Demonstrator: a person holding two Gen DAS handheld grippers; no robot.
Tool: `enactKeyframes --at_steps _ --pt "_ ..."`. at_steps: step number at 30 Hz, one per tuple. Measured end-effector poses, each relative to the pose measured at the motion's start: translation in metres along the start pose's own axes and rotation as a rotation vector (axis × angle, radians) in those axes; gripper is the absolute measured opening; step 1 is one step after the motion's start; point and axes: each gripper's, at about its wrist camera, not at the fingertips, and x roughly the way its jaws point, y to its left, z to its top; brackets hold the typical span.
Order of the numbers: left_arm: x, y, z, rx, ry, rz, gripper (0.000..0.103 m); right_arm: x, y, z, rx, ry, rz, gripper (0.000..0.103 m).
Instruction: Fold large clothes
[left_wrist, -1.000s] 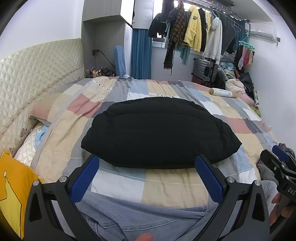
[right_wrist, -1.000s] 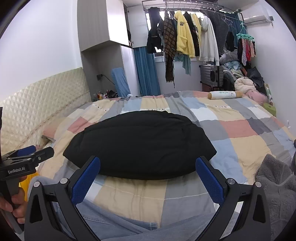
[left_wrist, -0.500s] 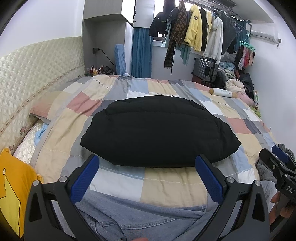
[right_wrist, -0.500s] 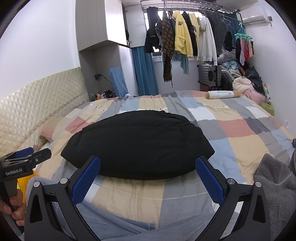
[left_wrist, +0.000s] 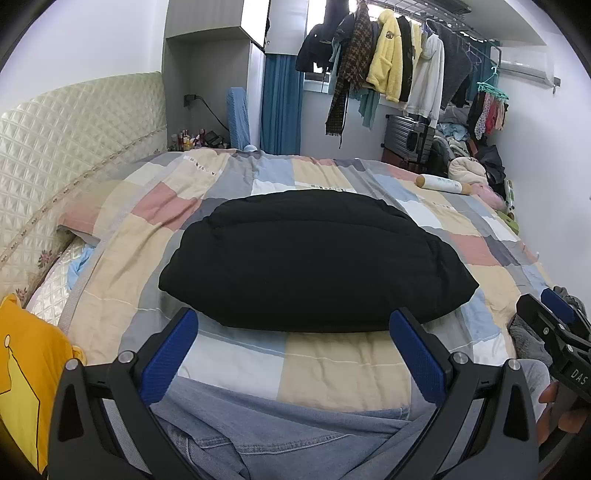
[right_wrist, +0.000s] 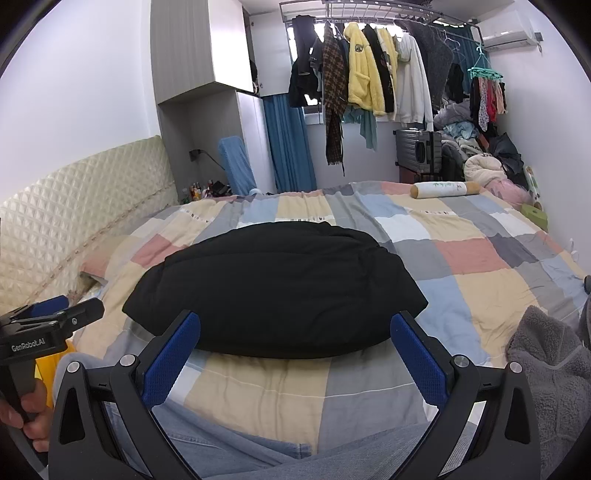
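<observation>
Right wrist view, left gripper (right_wrist: 55, 310) marked "GenRobot.AI", right gripper (right_wrist: 295, 345) jaws apart, left gripper's likewise, folded black garment (right_wrist: 275, 290) on patchwork quilt (right_wrist: 480, 284).

The bed (left_wrist: 236, 354) is covered by a patchwork quilt. A quilted cream headboard (left_wrist: 74, 133) is set against the white wall (right_wrist: 74, 92). Clothes are hung on a rack (right_wrist: 369, 11) beside blue curtains (right_wrist: 288, 144).

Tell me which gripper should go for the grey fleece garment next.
Right, probably. The grey fleece garment lies just beside the open right gripper, on its right. The left gripper, also open, sees only its edge beyond the right one.
</observation>
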Motion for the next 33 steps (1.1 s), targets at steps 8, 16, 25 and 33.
enactKeyframes --at_steps 8,16,25,33 --pt "-0.0007 -0.0033 -0.0007 0.001 0.006 -0.008 0.103 0.0016 0.0005 0.002 0.001 -0.001 -0.001 0.103" --pt "-0.0006 -0.0015 0.0002 -0.005 0.006 -0.01 0.103 0.0007 0.0044 0.0009 -0.008 0.0 -0.001 0.103" --pt "-0.001 -0.0006 0.0004 -0.005 0.006 -0.012 0.103 0.0004 0.0063 0.0009 -0.009 -0.004 -0.003 0.103" --pt "-0.0022 -0.002 0.0011 -0.004 0.006 -0.014 0.103 -0.0013 0.0074 0.0007 -0.009 -0.006 -0.001 0.103"
